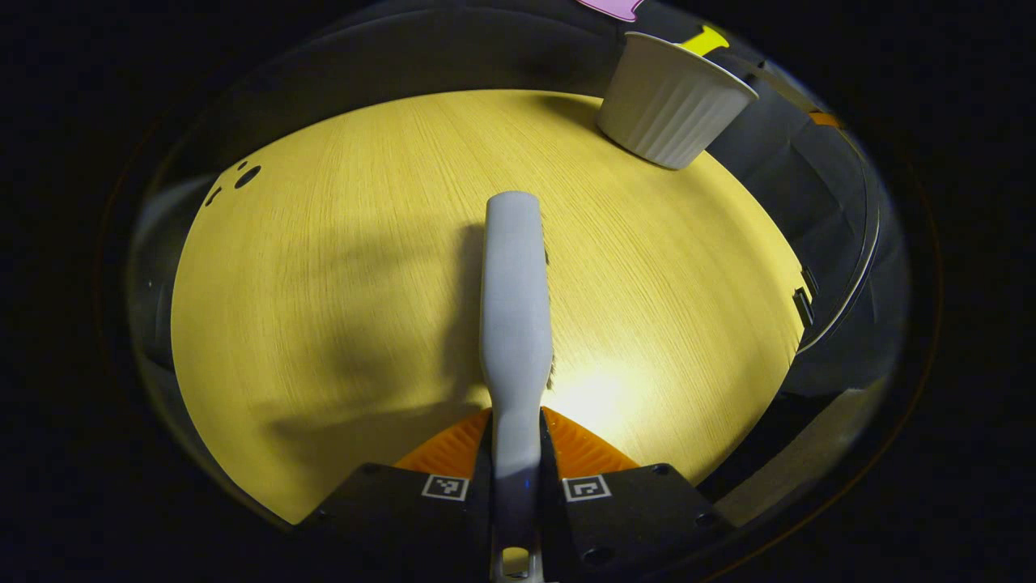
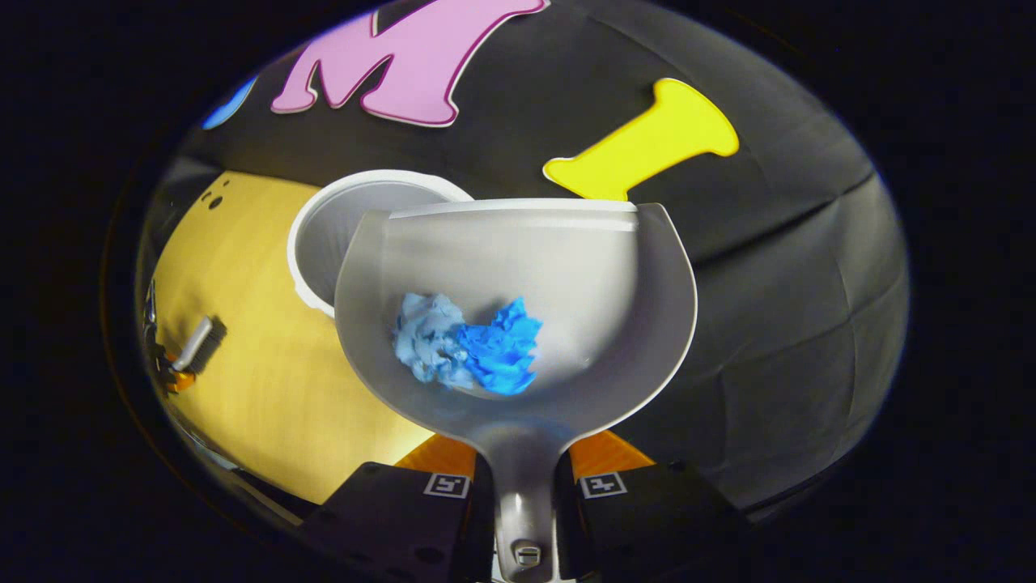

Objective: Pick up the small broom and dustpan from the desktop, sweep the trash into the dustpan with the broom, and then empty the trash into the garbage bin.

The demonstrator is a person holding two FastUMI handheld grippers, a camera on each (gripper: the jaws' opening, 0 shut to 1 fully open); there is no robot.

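Right gripper (image 2: 518, 486) pinching dustpan (image 2: 566, 267) handle beside bin (image 2: 324, 243), light crumpled paper (image 2: 469, 344) loose inside; left gripper (image 1: 516, 478) clamping stiff broom (image 1: 513, 283)

A pale grey broom (image 1: 512, 308) is lying over a yellow wood-grain table (image 1: 340, 267), its dark bristles peeking out along one edge. A white ribbed garbage bin (image 1: 672, 105) is standing at the table's far side. In the right gripper view, a translucent grey dustpan (image 2: 518, 275) is carrying crumpled paper trash (image 2: 468, 344), half light blue, half vivid blue.
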